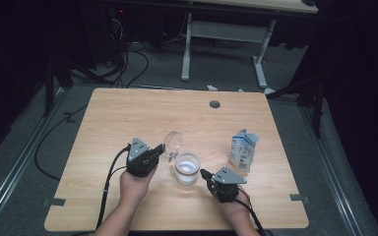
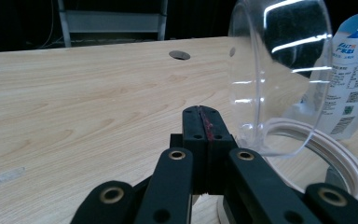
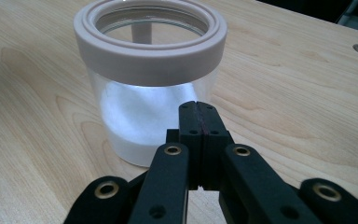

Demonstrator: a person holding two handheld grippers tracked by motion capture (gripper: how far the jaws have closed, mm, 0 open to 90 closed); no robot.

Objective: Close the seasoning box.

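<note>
Nearest the table's front edge, the right gripper (image 1: 205,173) sits low at about five o'clock from the table (image 1: 128,113) centre, jaws pressed flat together with nothing between them. In the right gripper view those closed jaws point straight at the jar (image 3: 149,84), just short of its wall; whether they touch it I cannot tell. The jar stands upright, long axis vertical, open mouth facing up, a pale thick ring (image 3: 149,56) round the rim and white powder (image 3: 144,121) lying in the bottom part.

Up at ten o'clock from the jar, the left gripper (image 1: 160,151) comes in, jaws shut as well, nothing pinched. Just off its tips at one o'clock the clear lid (image 1: 172,141) stands on edge, tilted, its hollow side facing toward the right of the table, its lower edge down at the jar's rim. In the left gripper view that lid (image 2: 279,74) rises beside the closed jaws, the ring below it.

Farther right, at three o'clock from the jar and apart from it, a white and blue pouch (image 1: 242,150) stands upright. Beyond, at twelve o'clock, a round hole (image 1: 214,104) in the tabletop.
</note>
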